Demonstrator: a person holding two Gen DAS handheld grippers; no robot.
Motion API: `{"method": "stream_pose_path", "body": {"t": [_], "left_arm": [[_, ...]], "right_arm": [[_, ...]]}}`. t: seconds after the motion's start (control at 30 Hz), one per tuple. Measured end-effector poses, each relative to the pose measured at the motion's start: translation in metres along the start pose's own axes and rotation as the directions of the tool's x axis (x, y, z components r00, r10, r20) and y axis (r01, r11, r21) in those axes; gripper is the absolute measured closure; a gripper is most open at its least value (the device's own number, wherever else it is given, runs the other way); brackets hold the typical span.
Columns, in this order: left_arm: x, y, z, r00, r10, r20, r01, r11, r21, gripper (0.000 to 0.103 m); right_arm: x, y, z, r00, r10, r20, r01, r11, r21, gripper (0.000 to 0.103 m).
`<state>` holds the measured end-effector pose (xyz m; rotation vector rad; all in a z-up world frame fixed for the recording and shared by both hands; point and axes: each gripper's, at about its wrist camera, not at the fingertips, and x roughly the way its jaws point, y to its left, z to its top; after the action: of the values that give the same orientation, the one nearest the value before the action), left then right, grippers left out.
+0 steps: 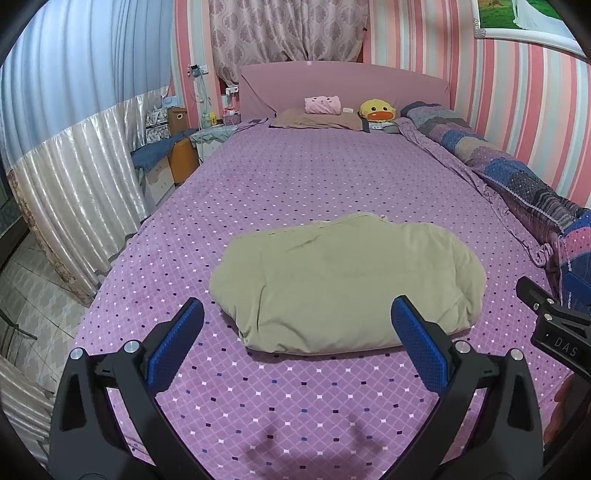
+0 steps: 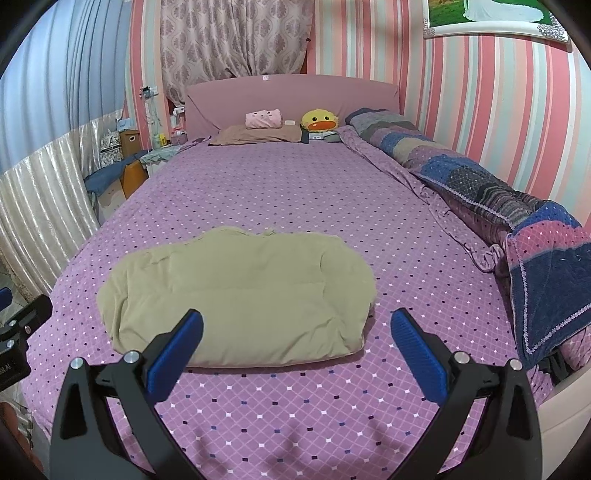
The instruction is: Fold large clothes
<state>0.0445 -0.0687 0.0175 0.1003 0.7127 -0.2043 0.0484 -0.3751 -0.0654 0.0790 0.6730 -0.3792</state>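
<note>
Nearest to me, the purple bedsheet [image 1: 295, 406] with its small diamond print is spreading flat under both tools, and I am seeing 2 soft finger shadows falling on it. My left gripper [image 1: 297, 314] is hovering above the sheet with its blue pads spread wide and nothing between them; my right gripper [image 2: 297, 325] is hanging the same way, fully parted and empty, just short of the cloth. Both are pointing toward the head of the bed. Just beyond the fingertips, the olive-beige garment [image 2: 236, 291] is lying as a thick folded bundle on the sheet, nearer the foot than the middle of the bed. Along the right edge, a rolled patchwork quilt [image 2: 480, 184] is running against the striped pink wall [image 2: 480, 110]. On the left, a pale pleated curtain [image 1: 74, 177] is hanging beside the bed. Farther back, a brown pillow [image 1: 317, 119], a pink cushion [image 1: 322, 104] and a yellow duck plush [image 1: 377, 110] are sitting below the pink headboard [image 1: 343, 83], with a patterned curtain [image 1: 284, 29] behind it.
</note>
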Motion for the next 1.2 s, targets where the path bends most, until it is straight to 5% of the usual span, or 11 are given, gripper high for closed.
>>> {"method": "stream_pose_path", "body": {"t": [1.2], "left_arm": [[-0.0056, -0.0095, 0.0002, 1.000, -0.010, -0.004, 0.010, 0.999, 0.032, 0.003]], "right_arm": [[-0.0029, 0.0033, 0.0032, 1.000, -0.013, 0.005, 0.013, 1.000, 0.001, 0.002]]}}
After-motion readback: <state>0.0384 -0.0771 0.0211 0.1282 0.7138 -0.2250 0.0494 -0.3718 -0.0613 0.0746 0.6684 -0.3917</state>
